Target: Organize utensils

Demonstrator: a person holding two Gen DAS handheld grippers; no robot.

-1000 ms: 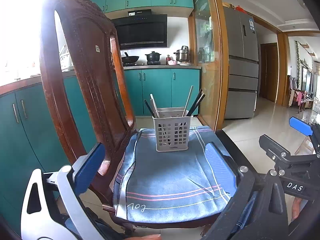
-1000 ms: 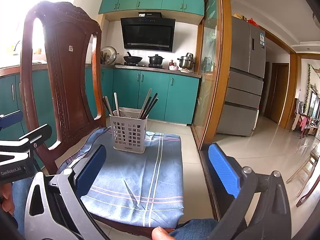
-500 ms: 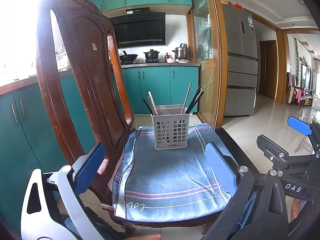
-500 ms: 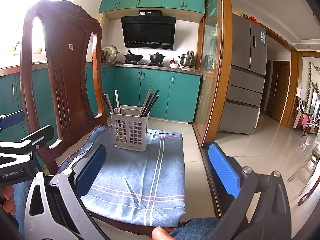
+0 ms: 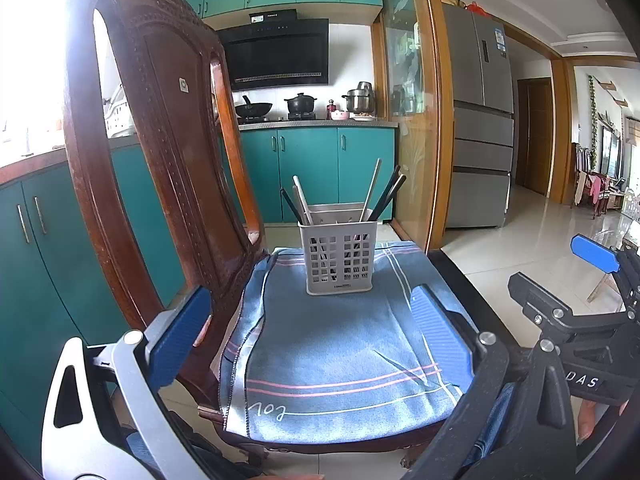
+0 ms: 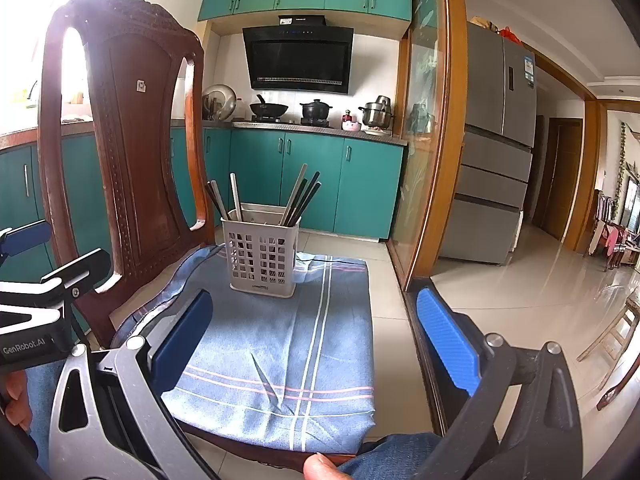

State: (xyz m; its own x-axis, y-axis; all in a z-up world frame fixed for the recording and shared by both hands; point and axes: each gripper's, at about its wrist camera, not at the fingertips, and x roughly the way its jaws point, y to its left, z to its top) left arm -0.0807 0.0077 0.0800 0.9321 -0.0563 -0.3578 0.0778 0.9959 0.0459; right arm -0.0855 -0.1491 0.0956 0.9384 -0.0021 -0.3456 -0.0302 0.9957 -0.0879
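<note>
A grey slotted utensil holder (image 5: 339,257) stands upright at the far end of a blue striped cloth (image 5: 336,352) on a wooden chair seat; it also shows in the right wrist view (image 6: 262,258). Several chopsticks (image 5: 386,195) and light utensils (image 6: 236,198) stand in it. My left gripper (image 5: 310,332) is open and empty, held above the near part of the cloth. My right gripper (image 6: 316,336) is open and empty, to the right of the left one, also short of the holder.
The dark wooden chair back (image 5: 160,152) rises on the left, close to the left gripper. A glass sliding door with a wooden frame (image 6: 424,140) stands right of the chair. Teal kitchen cabinets (image 6: 312,176) and a grey fridge (image 6: 496,140) are behind. A tiled floor (image 6: 520,280) lies to the right.
Both cameras have shifted slightly; the holder sits a little higher in the left wrist view. Both grippers stay open and empty.
</note>
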